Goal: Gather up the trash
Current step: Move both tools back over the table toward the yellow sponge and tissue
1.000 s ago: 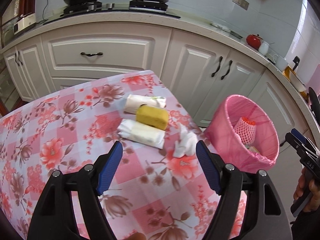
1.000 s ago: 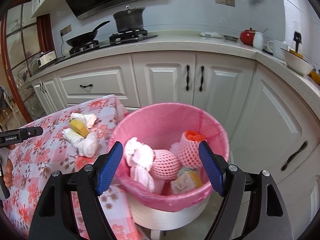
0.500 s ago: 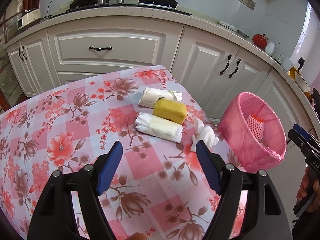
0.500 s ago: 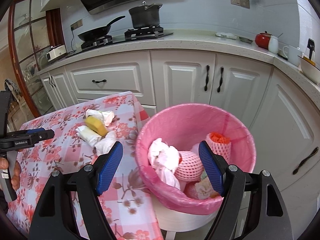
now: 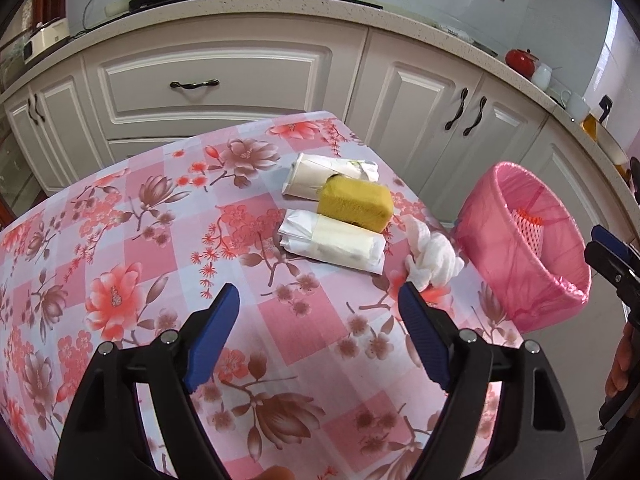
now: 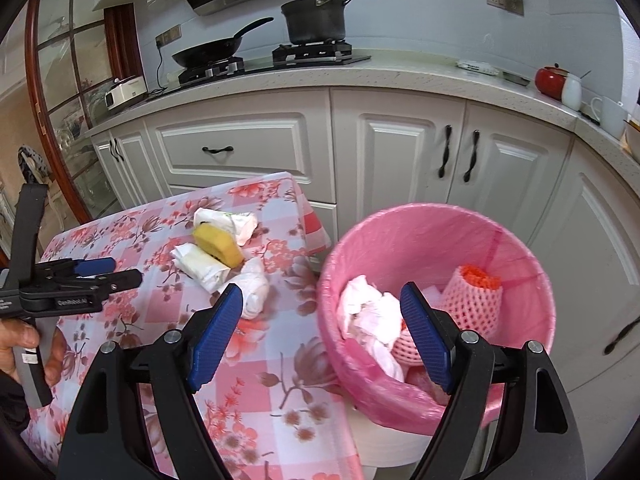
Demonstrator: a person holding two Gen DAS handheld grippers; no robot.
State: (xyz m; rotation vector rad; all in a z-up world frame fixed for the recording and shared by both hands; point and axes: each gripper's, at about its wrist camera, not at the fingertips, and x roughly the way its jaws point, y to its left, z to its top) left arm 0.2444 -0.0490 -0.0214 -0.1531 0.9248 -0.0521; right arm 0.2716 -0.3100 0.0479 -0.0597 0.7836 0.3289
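On the floral tablecloth lie a yellow sponge, two white wrapped packets and a crumpled white tissue, near the table's right edge. They also show in the right wrist view, with the sponge and the tissue. My left gripper is open and empty above the cloth, short of the packets. My right gripper is open and empty, over the gap between the table and the pink-lined bin.
The bin stands right of the table and holds foam fruit nets and crumpled tissue. White cabinets and a counter with a pan and pot stand behind.
Both grippers have pulled back and up. The right wrist view has swung left from over the bin, taking in more of the table. The trash has not moved.
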